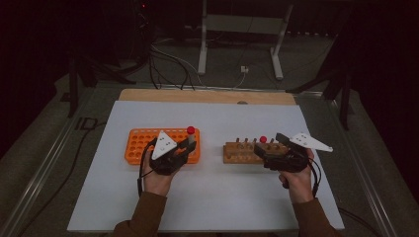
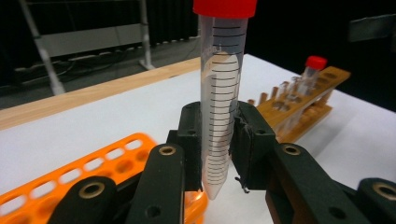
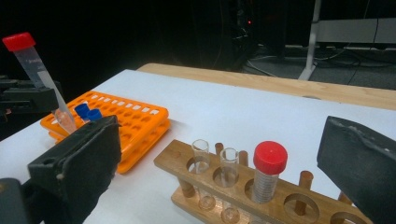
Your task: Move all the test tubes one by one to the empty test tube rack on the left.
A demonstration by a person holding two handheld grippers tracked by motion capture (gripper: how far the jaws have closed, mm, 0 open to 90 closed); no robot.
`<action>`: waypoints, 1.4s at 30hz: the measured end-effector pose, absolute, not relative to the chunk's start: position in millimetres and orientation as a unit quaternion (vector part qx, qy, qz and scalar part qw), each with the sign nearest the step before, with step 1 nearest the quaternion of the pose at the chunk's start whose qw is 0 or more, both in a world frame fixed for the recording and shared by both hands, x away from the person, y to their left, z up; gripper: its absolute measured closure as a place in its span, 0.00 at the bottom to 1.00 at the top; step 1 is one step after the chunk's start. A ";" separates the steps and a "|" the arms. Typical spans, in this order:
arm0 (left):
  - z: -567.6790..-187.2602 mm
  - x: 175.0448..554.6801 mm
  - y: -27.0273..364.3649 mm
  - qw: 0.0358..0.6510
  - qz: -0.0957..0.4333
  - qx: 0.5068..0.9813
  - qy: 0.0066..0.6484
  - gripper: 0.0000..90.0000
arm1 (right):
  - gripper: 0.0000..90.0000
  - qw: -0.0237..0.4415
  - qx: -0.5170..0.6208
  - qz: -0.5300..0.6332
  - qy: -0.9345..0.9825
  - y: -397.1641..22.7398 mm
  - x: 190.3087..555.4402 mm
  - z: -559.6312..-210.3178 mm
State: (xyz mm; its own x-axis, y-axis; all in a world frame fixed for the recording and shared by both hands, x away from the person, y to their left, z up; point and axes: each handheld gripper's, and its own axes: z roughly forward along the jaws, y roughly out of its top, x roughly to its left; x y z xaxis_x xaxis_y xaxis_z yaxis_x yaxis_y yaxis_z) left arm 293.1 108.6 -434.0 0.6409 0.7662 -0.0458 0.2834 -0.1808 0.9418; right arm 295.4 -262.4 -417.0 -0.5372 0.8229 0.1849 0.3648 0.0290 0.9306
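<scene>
My left gripper [image 2: 217, 135] is shut on a clear graduated tube [image 2: 223, 84] with a red cap, held upright with its pointed tip just above the orange rack [image 2: 70, 179]. In the high view the left gripper [image 1: 189, 146] holds this tube [image 1: 190, 134] over the right end of the orange rack [image 1: 141, 143]. My right gripper [image 3: 222, 140] stands wide open around the wooden rack [image 3: 299, 205], its pads off the short red-capped tube [image 3: 268, 170] that stands in a hole. In the high view the right gripper [image 1: 269, 144] sits at the wooden rack's [image 1: 237, 153] right end.
Two uncapped glass tubes [image 3: 201, 156] stand in the wooden rack, left of the capped one. Blue-capped tubes [image 3: 88, 112] sit in the orange rack [image 3: 135, 116]. Both racks rest on a white board [image 1: 207, 197]. Beyond it lie a wooden table edge [image 1: 207, 95], cables and a metal stand.
</scene>
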 end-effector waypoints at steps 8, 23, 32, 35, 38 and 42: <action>-442.9 294.7 125.4 0.518 0.247 0.726 0.380 0.84 | 0.00 0.212 0.433 0.548 0.683 -264.5 295.0 -416.0; -472.5 311.1 131.2 0.489 0.262 0.726 0.406 0.84 | 0.00 0.210 0.430 0.553 0.682 -265.3 295.3 -416.4; -486.8 312.4 128.3 0.469 0.250 0.742 0.409 0.83 | 0.00 0.209 0.429 0.551 0.684 -265.8 296.0 -417.8; -491.4 313.2 127.7 0.458 0.243 0.748 0.414 0.84 | 0.00 0.210 0.429 0.550 0.685 -266.8 296.5 -418.4; -494.7 314.1 126.0 0.443 0.242 0.758 0.412 0.84 | 0.00 0.211 0.431 0.549 0.684 -268.6 297.4 -419.1; -497.8 315.4 124.6 0.432 0.240 0.765 0.412 0.84 | 0.00 0.210 0.435 0.547 0.683 -270.7 298.6 -420.2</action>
